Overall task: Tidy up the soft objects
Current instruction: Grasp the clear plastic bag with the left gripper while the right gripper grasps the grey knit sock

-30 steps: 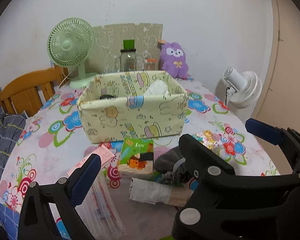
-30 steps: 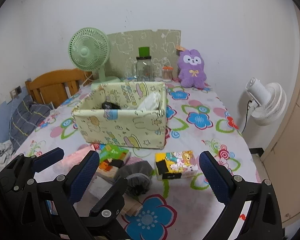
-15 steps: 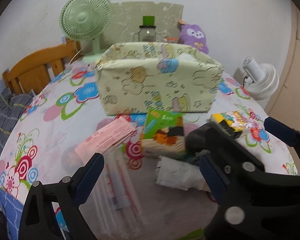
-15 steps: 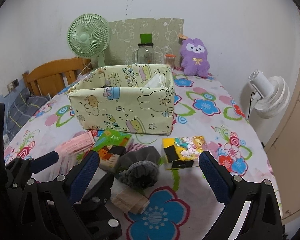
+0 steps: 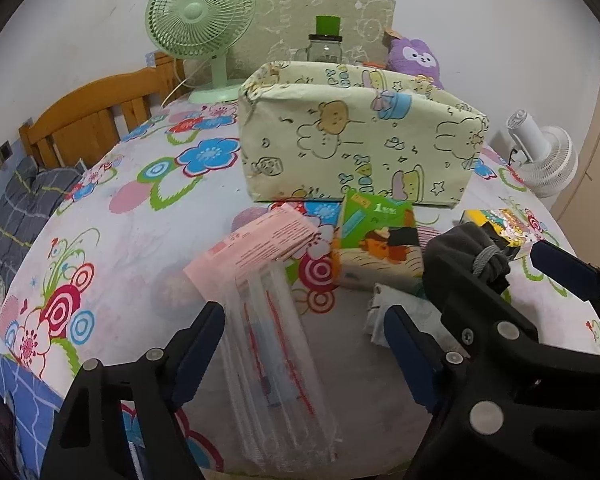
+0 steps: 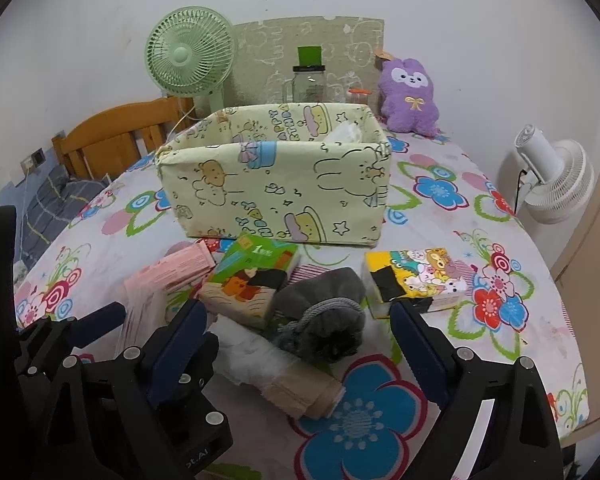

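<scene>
Both tools hang low over the near edge of the surface (image 6: 500, 216), jaws spread wide and holding nothing. The left tool (image 5: 304, 344) straddles the clear end of a plastic sleeve with a pink header card (image 5: 260, 248), which lies straight ahead of it and runs back between its fingers; this looks like a line-up for a grab, not yet a grip. The right tool (image 6: 296, 340) sits just beside it, its open jaws framing a grey drawstring pouch (image 6: 324, 320) and a rolled white-and-tan bundle (image 6: 284, 372) directly in front.

The loose things are heaped together just short of the fabric box (image 6: 276, 192), probably so each can be lifted a short way over its near wall. Ahead of the left tool and a little to its right lies a green tissue pack (image 5: 376, 236); past the right tool's right finger lies a yellow cartoon tissue pack (image 6: 412, 280). Something white already shows inside the box.

What stands in the way is mostly crowding: the pouch leans on the green pack and the roll, so a pinch may drag neighbours. The two tools are close enough to foul each other. Beyond the box stand a green fan (image 6: 188, 56), a glass jar (image 6: 308, 80) and a purple plush (image 6: 408, 96), well clear of the work.
</scene>
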`<state>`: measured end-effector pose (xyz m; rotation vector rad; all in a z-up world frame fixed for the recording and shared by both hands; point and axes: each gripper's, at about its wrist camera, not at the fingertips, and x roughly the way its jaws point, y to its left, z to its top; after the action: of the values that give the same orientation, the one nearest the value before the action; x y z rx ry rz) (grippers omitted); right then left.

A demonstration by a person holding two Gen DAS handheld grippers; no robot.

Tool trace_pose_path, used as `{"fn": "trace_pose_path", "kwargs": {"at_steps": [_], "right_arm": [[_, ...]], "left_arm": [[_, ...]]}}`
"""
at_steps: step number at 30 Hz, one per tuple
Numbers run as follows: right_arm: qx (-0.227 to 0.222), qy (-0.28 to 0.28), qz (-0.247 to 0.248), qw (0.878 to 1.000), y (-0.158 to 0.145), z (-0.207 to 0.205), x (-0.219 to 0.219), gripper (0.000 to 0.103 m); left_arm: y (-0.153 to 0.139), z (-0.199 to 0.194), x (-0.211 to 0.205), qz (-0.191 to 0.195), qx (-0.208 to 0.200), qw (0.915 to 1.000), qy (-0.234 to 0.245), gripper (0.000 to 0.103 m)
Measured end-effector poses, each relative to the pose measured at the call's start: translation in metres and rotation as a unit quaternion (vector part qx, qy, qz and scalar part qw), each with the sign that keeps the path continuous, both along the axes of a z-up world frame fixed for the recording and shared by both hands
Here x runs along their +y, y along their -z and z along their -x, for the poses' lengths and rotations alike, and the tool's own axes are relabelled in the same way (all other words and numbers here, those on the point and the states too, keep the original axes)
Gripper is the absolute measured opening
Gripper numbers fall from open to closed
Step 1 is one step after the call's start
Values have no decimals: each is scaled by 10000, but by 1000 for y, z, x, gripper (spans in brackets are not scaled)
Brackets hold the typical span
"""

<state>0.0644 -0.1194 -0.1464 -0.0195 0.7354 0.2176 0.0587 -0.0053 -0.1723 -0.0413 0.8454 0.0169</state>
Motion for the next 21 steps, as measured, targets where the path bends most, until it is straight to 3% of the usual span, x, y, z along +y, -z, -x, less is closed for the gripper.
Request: {"fn": "trace_pose_path", "kwargs": {"at_steps": [4,6,7,21], "right_arm": [[22,34,59,10000,2,-1,3,95],[54,43,81,9999,4,-2,4,95],[81,42,96,9999,5,-3,5,95],[272,56,141,9995,12,-12,10,95]], "left_arm": [[3,-1,4,16,56,10000,-57,75],[5,-1,6,7,95,9999,-80,65],[6,-2,6,5,117,9999,-77,54],[7,-6,9,-7,77,9999,-70,22]]}}
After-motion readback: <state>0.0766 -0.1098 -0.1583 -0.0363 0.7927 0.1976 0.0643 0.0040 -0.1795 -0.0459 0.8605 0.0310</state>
